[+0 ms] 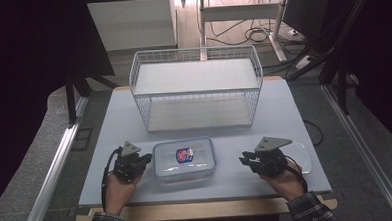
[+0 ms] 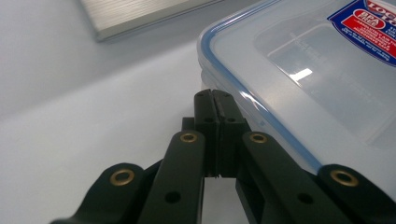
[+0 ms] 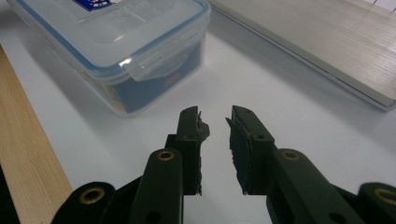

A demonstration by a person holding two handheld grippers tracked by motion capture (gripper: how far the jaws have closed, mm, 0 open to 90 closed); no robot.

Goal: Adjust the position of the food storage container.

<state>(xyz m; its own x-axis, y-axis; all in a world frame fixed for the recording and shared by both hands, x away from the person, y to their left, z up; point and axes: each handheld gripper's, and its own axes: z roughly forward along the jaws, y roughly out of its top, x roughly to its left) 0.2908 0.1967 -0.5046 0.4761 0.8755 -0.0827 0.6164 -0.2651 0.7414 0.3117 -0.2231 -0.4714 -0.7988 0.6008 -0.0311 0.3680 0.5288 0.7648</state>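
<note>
A clear plastic box (image 1: 184,159) with a blue-sealed lid and a red and blue label lies on the pale table, near its front edge. My left gripper (image 1: 145,160) is at the box's left side. In the left gripper view its jaws (image 2: 215,98) are pressed together with nothing between them, their tips right at the rim of the box (image 2: 303,70). My right gripper (image 1: 243,158) is a short way off the box's right side. Its jaws (image 3: 215,116) stand a little apart and hold nothing, pointing towards the box (image 3: 112,42) and its side latch.
A white wire basket rack (image 1: 198,90) with two shelves stands behind the box; its lower board (image 3: 327,42) shows in the right gripper view. A clear flat lid or tray (image 1: 303,158) lies under my right hand. The table's wooden front edge (image 3: 23,140) runs close by.
</note>
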